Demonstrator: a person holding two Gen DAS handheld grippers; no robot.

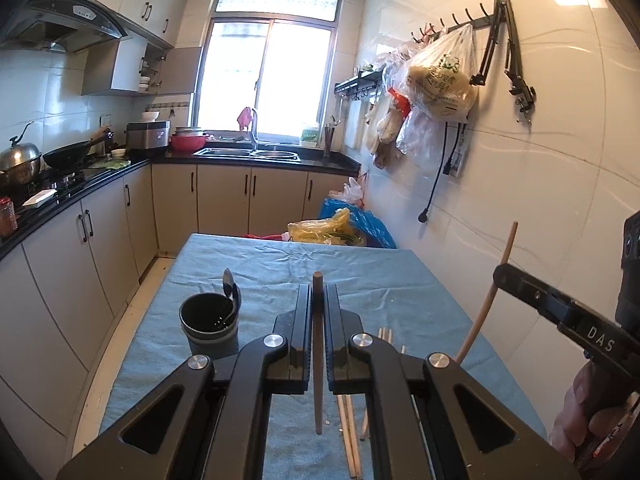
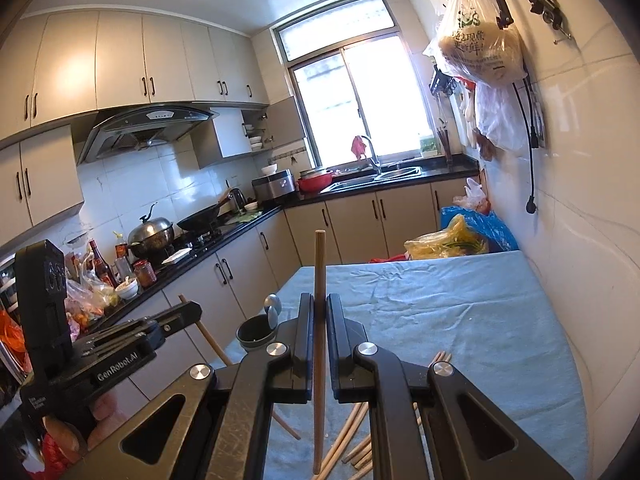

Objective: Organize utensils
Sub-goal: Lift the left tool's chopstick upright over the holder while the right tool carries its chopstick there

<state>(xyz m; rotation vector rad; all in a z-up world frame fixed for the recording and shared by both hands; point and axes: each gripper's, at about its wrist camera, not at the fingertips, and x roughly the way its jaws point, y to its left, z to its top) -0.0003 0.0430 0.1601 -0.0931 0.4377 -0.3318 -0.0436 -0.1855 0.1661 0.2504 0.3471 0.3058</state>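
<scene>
You worked over a table draped in a wrinkled blue cloth, set against a white tiled wall in a narrow kitchen. A black countertop ran along the far side and under the window, carrying a sink, a wok, a steel pot and a red basin. Pale cabinets stood above and below, with a range hood over the stove.

Your left gripper was pressed together on a dark wooden chopstick, held nearly upright between the pads, clear of the cloth. Your right gripper pinched a lighter chopstick in the same manner.

A dark round utensil cup stood on the cloth near the table's left edge, with two spoons leaning inside it. Loose chopsticks lay scattered on the cloth beneath both grippers. Plastic bags hung from a hook rail on the wall, and yellow and blue bags sat beyond the table's far end.

Each gripper body blocked most of the loose chopsticks, so their count could not be told. From the left wrist view the right gripper's jaws were cut off at the frame edge; only its bent-looking chopstick and your hand showed. The cup's interior was too dark to read.
</scene>
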